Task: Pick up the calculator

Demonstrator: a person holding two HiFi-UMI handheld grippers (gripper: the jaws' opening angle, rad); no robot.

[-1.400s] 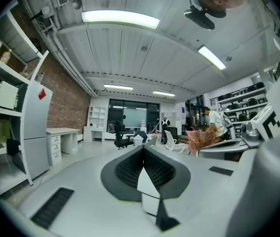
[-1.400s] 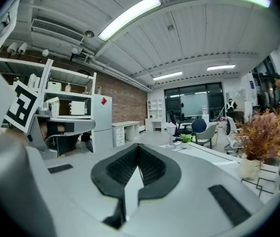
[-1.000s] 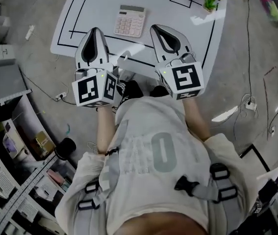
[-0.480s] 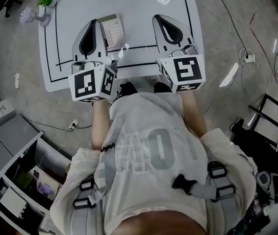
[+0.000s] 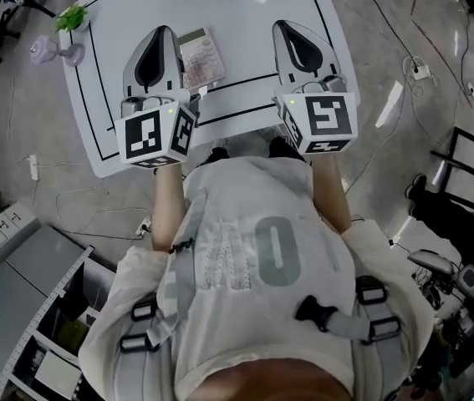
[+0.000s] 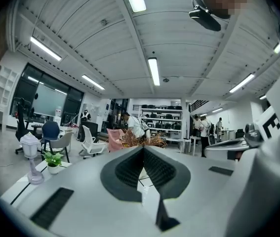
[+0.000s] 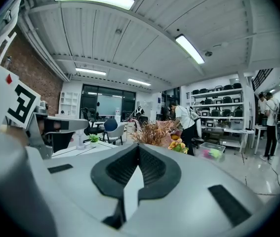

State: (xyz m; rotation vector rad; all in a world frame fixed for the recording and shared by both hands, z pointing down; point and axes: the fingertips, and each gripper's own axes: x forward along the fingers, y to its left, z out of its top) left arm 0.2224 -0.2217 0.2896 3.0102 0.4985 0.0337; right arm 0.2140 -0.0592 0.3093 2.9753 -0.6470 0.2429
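The pale calculator (image 5: 201, 58) lies flat on the white table (image 5: 320, 23), inside its black line markings. My left gripper (image 5: 162, 30) hovers just left of the calculator and hides its left edge. Its jaws are shut with nothing between them, and in the left gripper view the left gripper (image 6: 143, 147) points level over the table. My right gripper (image 5: 285, 25) is further right, apart from the calculator, and the right gripper (image 7: 138, 146) is also shut and empty. Neither gripper view shows the calculator.
A small potted plant (image 5: 72, 17) and a pale purple stand-like object (image 5: 48, 50) sit at the table's left corner. Cables run over the floor on both sides. Grey shelving (image 5: 28, 307) stands at lower left, and a black chair frame (image 5: 471, 165) at right.
The view has swung round. Both grippers have come forward over the table. The calculator, earlier ahead between them, now lies right beside the left gripper. Both jaws stay shut.
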